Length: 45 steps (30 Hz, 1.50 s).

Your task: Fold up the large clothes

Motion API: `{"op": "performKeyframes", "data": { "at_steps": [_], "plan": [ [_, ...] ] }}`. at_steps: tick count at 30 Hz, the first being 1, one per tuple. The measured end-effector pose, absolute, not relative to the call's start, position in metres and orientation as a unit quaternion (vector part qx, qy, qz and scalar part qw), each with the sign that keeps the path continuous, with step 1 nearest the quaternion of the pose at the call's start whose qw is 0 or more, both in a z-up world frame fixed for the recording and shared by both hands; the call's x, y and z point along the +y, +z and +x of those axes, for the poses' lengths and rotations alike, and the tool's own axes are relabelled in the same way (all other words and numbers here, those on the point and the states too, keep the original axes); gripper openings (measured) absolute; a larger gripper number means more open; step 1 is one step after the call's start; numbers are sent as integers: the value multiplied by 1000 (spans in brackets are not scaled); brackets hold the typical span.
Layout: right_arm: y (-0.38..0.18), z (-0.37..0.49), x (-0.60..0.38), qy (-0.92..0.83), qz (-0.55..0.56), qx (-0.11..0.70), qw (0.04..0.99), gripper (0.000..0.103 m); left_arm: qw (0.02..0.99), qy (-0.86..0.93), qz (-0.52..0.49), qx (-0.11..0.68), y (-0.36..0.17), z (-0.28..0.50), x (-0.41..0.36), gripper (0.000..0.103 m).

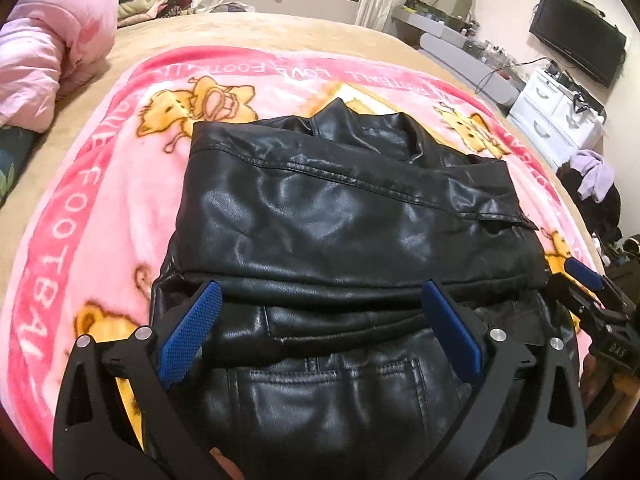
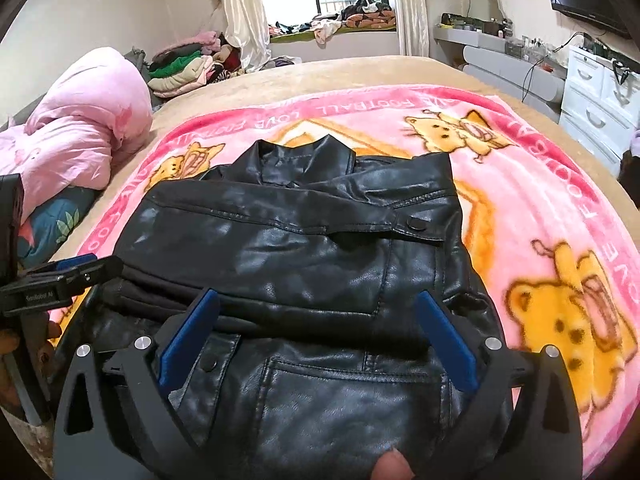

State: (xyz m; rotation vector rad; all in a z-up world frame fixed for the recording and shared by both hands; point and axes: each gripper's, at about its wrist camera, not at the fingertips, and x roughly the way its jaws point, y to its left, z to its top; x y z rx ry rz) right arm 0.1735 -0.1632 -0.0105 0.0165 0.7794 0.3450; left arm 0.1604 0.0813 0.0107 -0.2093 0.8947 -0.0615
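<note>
A black leather jacket (image 1: 340,200) lies folded on a pink cartoon blanket (image 1: 80,208), collar at the far end and a pocket nearest me. My left gripper (image 1: 320,292) hovers open over the jacket's near fold, its blue pads wide apart and holding nothing. One of the right gripper's fingers (image 1: 584,272) shows at the jacket's right edge. In the right wrist view the jacket (image 2: 300,240) fills the middle of the blanket (image 2: 540,184). There my right gripper (image 2: 316,300) is open above the near fold, nothing held. One of the left gripper's fingers (image 2: 80,268) shows at the left.
The blanket covers a tan bed. A bunched pink duvet (image 2: 80,132) lies at the left, with a pile of clothes (image 2: 180,68) behind it. White drawers (image 2: 600,100) and a wall TV (image 1: 580,40) stand to the right. Dark clothes (image 1: 596,176) are heaped beside the bed.
</note>
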Motion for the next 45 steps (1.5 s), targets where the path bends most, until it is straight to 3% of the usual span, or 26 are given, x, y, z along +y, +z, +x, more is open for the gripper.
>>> {"op": "performKeyframes", "data": {
  "at_steps": [45],
  "plan": [
    [40,90,-199,219,-2,352,910,98,914,34,-97,391,49,42,66,94]
  ]
}}
